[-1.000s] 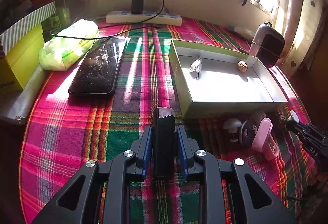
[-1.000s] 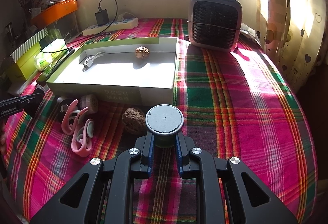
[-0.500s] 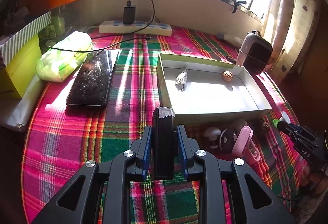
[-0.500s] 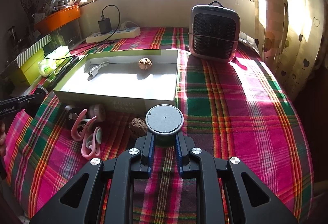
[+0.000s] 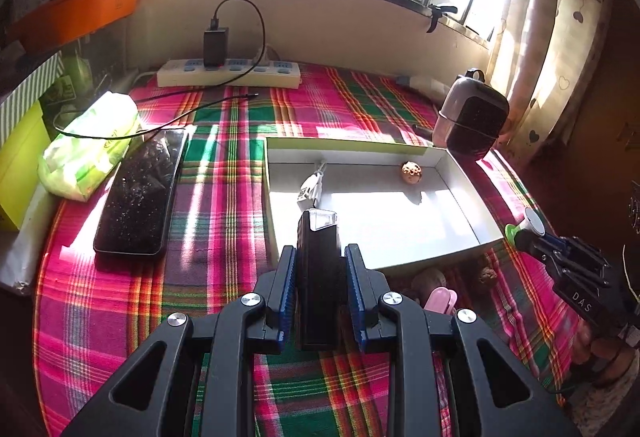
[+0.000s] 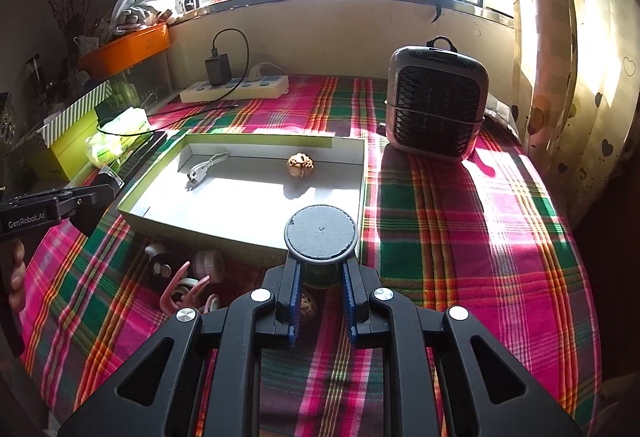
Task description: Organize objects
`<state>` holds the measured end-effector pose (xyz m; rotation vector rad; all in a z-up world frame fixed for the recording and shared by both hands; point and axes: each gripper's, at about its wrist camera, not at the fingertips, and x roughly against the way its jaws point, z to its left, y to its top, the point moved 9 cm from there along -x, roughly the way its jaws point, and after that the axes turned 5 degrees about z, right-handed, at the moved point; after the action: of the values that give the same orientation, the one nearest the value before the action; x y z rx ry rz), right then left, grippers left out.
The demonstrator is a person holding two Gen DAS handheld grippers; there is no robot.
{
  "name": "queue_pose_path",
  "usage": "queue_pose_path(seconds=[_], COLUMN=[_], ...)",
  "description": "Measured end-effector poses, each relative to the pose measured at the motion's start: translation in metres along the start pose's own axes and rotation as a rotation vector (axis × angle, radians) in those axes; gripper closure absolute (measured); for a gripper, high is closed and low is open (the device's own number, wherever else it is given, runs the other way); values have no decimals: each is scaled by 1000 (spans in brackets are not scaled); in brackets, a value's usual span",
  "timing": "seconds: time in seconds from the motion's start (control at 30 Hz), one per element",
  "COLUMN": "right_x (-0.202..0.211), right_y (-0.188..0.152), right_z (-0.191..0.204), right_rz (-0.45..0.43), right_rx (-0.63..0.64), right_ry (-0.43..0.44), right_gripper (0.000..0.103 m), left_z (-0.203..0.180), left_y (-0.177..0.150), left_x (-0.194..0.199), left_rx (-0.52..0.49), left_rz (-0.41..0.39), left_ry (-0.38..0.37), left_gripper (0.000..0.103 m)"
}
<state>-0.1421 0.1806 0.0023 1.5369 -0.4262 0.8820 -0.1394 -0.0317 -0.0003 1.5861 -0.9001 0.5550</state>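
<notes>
My left gripper (image 5: 320, 269) is shut on a black oblong device (image 5: 319, 269) with a clear tip, held above the near left corner of the white open box (image 5: 276, 237). My right gripper (image 6: 320, 273) is shut on a small green jar with a dark round lid (image 6: 320, 232), held above the box's near right corner (image 6: 362, 229). In the box lie a white cable plug (image 5: 312, 189) and a walnut (image 5: 411, 172). Another walnut (image 5: 487, 276), pink clips (image 6: 188, 287) and small round items (image 6: 162, 269) lie on the cloth in front of the box.
A black phone (image 5: 142, 197) and a green tissue pack (image 5: 90, 145) lie left of the box. A power strip with charger (image 5: 228, 73) sits at the back. A small fan heater (image 6: 436, 105) stands at the back right. Plaid cloth (image 6: 480, 237) covers the table.
Both grippers have risen and moved forward towards the box with their objects. The loose walnut now sits almost under my right gripper.
</notes>
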Motion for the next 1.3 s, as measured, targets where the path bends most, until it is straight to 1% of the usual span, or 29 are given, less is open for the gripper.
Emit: queue_pose_path(seconds=[0.2, 0.5, 0.77, 0.9, 1.23, 1.3], right_x=[-11, -38, -66, -79, -109, -113], right_y=[17, 39, 58, 65, 73, 74], right_z=[2, 1, -4, -5, -8, -7], right_rz=[-4, 18, 41, 57, 98, 106], right_rx=[4, 0, 5, -7, 16, 22], right_ry=[7, 16, 14, 26, -27, -26], right_gripper=[85, 85, 85, 85, 85, 85], left_z=[-11, -21, -23, -25, -25, -26], left_y=[14, 31, 47, 52, 65, 67], left_x=[-14, -39, -66, -80, -106, -111], left_rx=[-5, -8, -17, -24, -9, -11], left_rz=[19, 45, 70, 83, 115, 122], left_ry=[-36, -62, -56, -58, -62, -63], left_gripper=[81, 81, 81, 81, 81, 81])
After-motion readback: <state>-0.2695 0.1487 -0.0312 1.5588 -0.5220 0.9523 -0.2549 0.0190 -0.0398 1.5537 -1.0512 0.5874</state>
